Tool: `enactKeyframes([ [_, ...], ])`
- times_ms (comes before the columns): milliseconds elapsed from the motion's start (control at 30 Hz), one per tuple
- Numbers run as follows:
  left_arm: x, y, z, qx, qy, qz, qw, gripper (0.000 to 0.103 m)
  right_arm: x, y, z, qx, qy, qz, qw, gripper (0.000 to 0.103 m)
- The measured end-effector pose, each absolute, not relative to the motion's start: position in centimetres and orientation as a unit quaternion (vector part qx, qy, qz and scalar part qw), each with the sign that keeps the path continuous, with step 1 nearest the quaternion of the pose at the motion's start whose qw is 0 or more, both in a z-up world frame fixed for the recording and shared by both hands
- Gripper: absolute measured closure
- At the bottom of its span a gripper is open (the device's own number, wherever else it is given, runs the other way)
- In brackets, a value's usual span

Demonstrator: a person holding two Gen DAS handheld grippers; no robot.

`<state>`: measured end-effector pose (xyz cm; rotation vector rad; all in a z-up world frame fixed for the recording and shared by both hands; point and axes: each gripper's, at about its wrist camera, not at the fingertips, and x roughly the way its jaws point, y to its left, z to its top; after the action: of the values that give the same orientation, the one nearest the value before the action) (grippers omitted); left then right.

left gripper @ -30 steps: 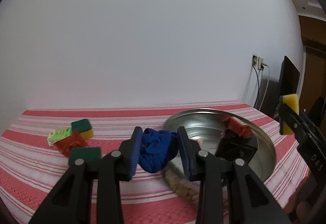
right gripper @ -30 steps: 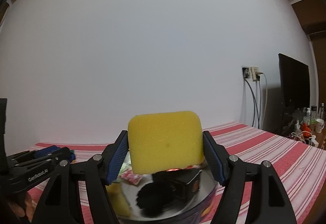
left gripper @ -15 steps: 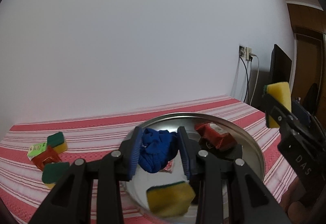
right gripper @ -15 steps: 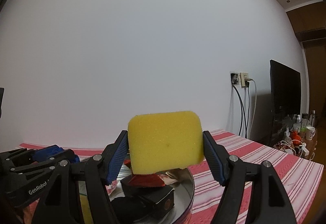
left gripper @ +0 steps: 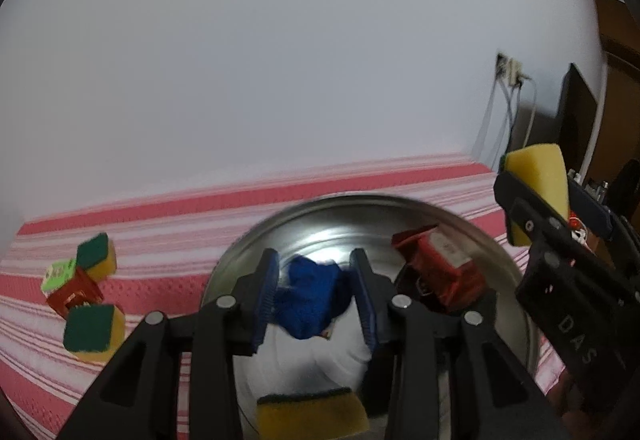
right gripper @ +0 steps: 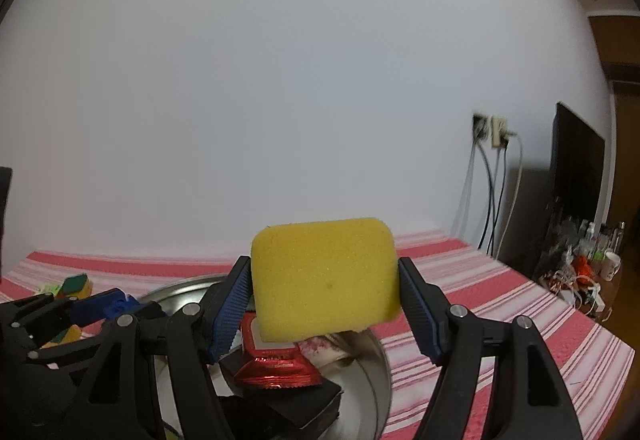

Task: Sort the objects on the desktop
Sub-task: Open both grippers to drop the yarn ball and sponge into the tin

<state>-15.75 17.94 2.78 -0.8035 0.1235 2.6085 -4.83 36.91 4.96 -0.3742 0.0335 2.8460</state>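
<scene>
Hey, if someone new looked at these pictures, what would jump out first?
A yellow sponge clamped in the right gripper, filling the right wrist view. Below it, a round metal bowl on the red-striped tablecloth, with a crumpled blue cloth between the left gripper fingers, which have just been opening.

Black tool [left gripper: 316, 300], blue ribbed pads [left gripper: 266, 292]

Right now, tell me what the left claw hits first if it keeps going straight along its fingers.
Probably the blue cloth between the left claw's just-opening jaws; beyond it, the metal basin's floor. Depth is unclear.
</scene>
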Motion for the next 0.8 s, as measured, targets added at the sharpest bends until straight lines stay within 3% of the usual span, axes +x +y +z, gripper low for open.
enactKeyframes([
  [33,-16.0,18.1,2.6,-0.294,0.046,0.933,0.202,0.050,-5.3,36.9,4.7,-0.140,0.012,0.981,0.132,0.029],
  [100,-16.2,18.2,2.4,-0.298,0.060,0.935,0.182,0.012,-6.0,36.9,4.3,-0.161,0.016,0.979,0.123,0.028],
  [167,-15.7,18.1,2.6,-0.276,0.070,0.944,0.168,0.001,-5.4,37.4,4.0,-0.149,0.036,0.981,0.118,0.018],
  [300,-14.9,17.1,2.8,-0.242,0.065,0.954,0.164,0.001,-2.2,37.3,3.2,-0.063,0.079,0.989,0.111,0.006],
  [467,-15.0,15.3,2.7,-0.214,0.056,0.964,0.151,0.001,0.8,35.3,2.1,0.004,0.064,0.991,0.122,0.001],
  [800,-16.2,11.9,1.1,-0.197,0.009,0.975,0.105,0.001,3.3,32.2,2.6,0.057,0.004,0.990,0.126,0.001],
])
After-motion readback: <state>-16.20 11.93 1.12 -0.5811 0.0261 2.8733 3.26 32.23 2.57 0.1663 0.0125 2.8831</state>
